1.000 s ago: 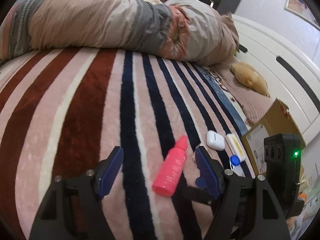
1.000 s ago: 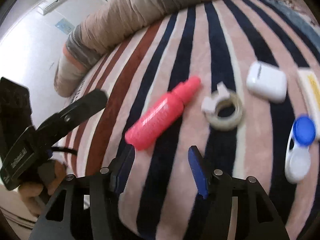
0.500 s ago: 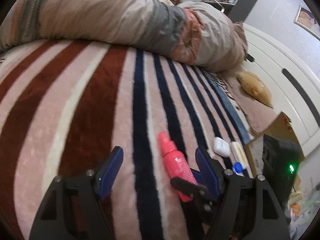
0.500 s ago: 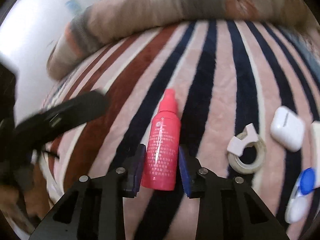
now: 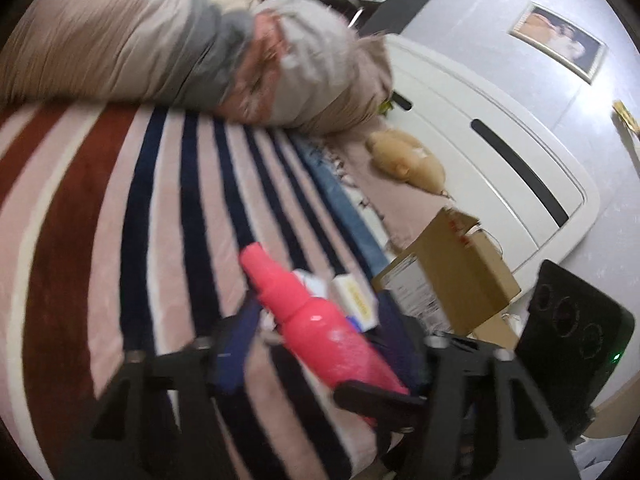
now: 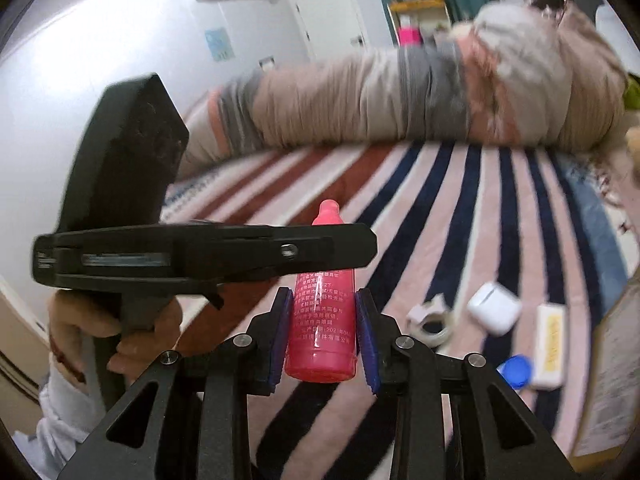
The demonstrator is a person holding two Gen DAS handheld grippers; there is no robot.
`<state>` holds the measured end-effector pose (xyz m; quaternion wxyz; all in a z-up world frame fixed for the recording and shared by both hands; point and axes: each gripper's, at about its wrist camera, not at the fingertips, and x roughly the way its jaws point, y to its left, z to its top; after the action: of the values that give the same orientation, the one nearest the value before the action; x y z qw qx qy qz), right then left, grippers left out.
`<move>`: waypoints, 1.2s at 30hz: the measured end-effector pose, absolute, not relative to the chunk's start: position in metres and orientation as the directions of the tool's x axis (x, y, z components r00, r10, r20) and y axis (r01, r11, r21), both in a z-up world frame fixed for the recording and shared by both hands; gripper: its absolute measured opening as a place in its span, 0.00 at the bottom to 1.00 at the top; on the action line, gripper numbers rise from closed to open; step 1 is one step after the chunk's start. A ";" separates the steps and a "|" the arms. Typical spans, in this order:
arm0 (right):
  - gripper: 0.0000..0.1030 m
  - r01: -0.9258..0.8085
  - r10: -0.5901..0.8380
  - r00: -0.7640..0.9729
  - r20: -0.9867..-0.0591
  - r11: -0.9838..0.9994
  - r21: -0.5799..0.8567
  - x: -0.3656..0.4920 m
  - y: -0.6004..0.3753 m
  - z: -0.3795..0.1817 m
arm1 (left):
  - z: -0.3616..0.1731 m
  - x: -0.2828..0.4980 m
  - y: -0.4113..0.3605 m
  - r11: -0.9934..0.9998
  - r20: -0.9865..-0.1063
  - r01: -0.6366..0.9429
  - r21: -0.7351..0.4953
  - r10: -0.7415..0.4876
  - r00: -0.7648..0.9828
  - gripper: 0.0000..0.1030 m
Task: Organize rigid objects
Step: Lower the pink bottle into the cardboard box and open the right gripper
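Right wrist view: the right gripper [image 6: 324, 332] is clamped on the pink bottle [image 6: 322, 320], blue pads [image 6: 280, 328] pressed to both of its sides near the base, at lower centre of the frame.
Bottle axis: long axis runs up the frame, away from the camera; the flat base faces the lens and the narrow cap points toward the rolled quilt [image 6: 400, 96] at the top.
Bottle place: lifted off the striped blanket [image 6: 460, 220], which lies behind it.
Left gripper in this view: one black finger [image 6: 208, 252] crosses the frame level from the left and passes in front of the bottle's neck; a hand [image 6: 108, 332] grips its handle at lower left.
Left wrist view: the bottle [image 5: 316, 324] slants from lower right up to centre, cap toward the upper left, lying between the fingers of the left gripper [image 5: 316, 344].
Left gripper state: jaws have just been closing around the bottle; blur hides whether the pads touch it, so I cannot tell whether it grips.
Lower right, right wrist view: tape roll [image 6: 430, 320], white earbud case [image 6: 494, 308], small white box [image 6: 550, 344] and blue-capped case [image 6: 516, 370] rest on the blanket.
Right edge: cardboard box [image 5: 452, 272], beside the blanket.
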<state>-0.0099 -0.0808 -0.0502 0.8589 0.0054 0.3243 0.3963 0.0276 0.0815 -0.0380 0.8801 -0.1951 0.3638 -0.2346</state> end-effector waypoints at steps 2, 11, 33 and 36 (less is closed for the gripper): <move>0.26 -0.688 0.700 0.507 -0.503 0.680 0.254 -0.018 -0.103 -0.030 | -0.020 0.028 0.069 0.792 -0.505 0.330 -0.514 -0.590 0.630 0.42; 0.26 -0.648 0.682 0.652 -0.332 0.728 0.224 -0.042 -0.220 0.026 | 0.070 0.028 -0.069 0.773 -0.452 0.546 -0.321 -0.632 0.629 0.33; 0.26 -0.449 0.521 0.583 -0.624 0.846 0.287 0.021 -0.334 -0.034 | 0.021 0.068 -0.229 0.786 -0.729 0.617 -0.044 -0.448 0.518 0.47; 0.28 -0.426 0.505 0.593 -0.627 0.858 0.287 0.018 -0.338 -0.031 | 0.028 0.064 -0.220 0.795 -0.711 0.605 -0.048 -0.452 0.538 0.48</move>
<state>0.0179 -0.3377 -0.0312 0.8909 0.0532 0.3678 0.2613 0.0644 -0.2203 0.0279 0.8710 0.1023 0.3727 -0.3034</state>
